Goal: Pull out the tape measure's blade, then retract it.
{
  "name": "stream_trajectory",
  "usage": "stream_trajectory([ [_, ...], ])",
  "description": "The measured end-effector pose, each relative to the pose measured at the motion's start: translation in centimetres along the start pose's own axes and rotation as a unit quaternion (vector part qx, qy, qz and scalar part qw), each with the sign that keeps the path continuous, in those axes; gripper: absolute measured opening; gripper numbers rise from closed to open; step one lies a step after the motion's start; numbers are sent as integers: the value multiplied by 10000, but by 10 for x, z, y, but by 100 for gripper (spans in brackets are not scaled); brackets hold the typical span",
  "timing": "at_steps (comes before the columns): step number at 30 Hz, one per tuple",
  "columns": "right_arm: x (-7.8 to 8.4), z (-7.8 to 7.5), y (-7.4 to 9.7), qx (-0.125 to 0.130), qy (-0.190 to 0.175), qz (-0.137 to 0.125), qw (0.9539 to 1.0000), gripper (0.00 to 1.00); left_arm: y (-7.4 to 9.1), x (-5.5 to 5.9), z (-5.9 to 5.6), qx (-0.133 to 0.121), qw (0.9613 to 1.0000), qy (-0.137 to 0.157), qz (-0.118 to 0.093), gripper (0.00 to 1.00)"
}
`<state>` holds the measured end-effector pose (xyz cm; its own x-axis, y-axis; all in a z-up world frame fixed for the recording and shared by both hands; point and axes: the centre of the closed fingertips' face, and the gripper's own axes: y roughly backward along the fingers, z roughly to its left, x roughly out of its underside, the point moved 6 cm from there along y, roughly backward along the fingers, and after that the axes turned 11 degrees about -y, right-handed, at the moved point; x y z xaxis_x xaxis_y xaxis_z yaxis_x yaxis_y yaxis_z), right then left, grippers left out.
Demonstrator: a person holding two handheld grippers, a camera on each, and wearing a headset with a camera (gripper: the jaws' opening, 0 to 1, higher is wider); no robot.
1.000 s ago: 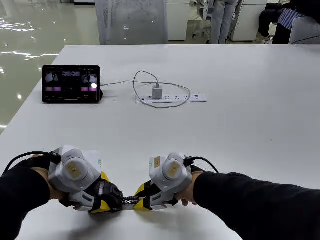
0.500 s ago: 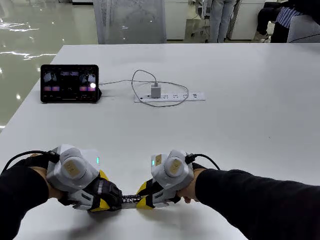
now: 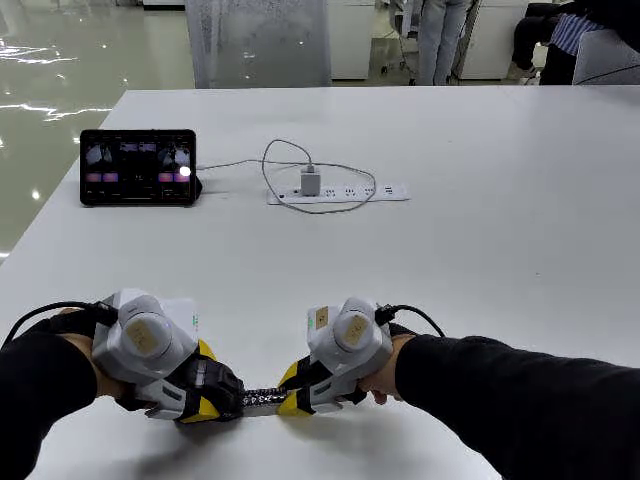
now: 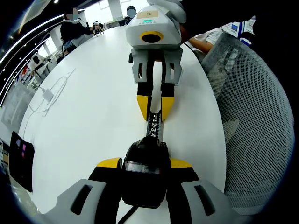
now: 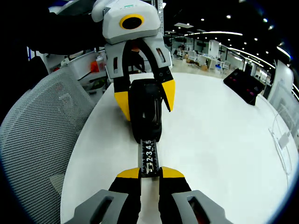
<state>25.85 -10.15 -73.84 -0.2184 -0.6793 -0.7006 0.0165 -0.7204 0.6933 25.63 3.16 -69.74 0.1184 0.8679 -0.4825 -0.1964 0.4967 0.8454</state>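
Your job is barely under way, as far as I can judge. The tape measure (image 4: 144, 177) has just a short run of its blade (image 5: 148, 157) showing, enough to read the first few numerals. Most of the pull and the whole retraction look to be ahead of you.

Everything is happening close to the near edge of the table (image 3: 450, 200), left of its middle. Your left gripper (image 3: 207, 392) has its jaws closed partway on the black case, a yellow pad pressed against each side, so the case is firmly held. It sits low over the surface, but I cannot tell whether it rests on it.

Your right gripper (image 5: 150, 173) faces it head on. Its jaws are drawn almost together on the blade's free end, with the strip running straight out between the yellow tips toward the case. The blade looks flat and in line between the two tools, with no twist.

Both your forearms come in over the near edge in dark sleeves and angle inward, so the grippers point at each other. To go on, you would draw the right one away along the near edge while the left holds steady.

Farther off, toward the far left corner, a tablet (image 3: 140, 167) stands propped with its screen lit. Just to its right a power strip (image 3: 345, 193) lies flat with a charger (image 3: 311, 184) plugged in. A cable (image 3: 235, 165) loops between them, well apart from your work. Beyond the far edge stands a mesh chair (image 3: 260, 40).
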Motion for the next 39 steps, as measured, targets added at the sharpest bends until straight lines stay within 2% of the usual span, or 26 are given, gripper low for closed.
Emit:
stream_trajectory([
  [28, 9, -1, 10, 30, -50, 47, 10000, 10, 0, -1, -1, -3, 10000, -57, -11, 32],
  [39, 13, -3, 15, 50, -87, 64, 9999, 10, 0, -1, -1, -2, 9999, -68, -80, 32],
])
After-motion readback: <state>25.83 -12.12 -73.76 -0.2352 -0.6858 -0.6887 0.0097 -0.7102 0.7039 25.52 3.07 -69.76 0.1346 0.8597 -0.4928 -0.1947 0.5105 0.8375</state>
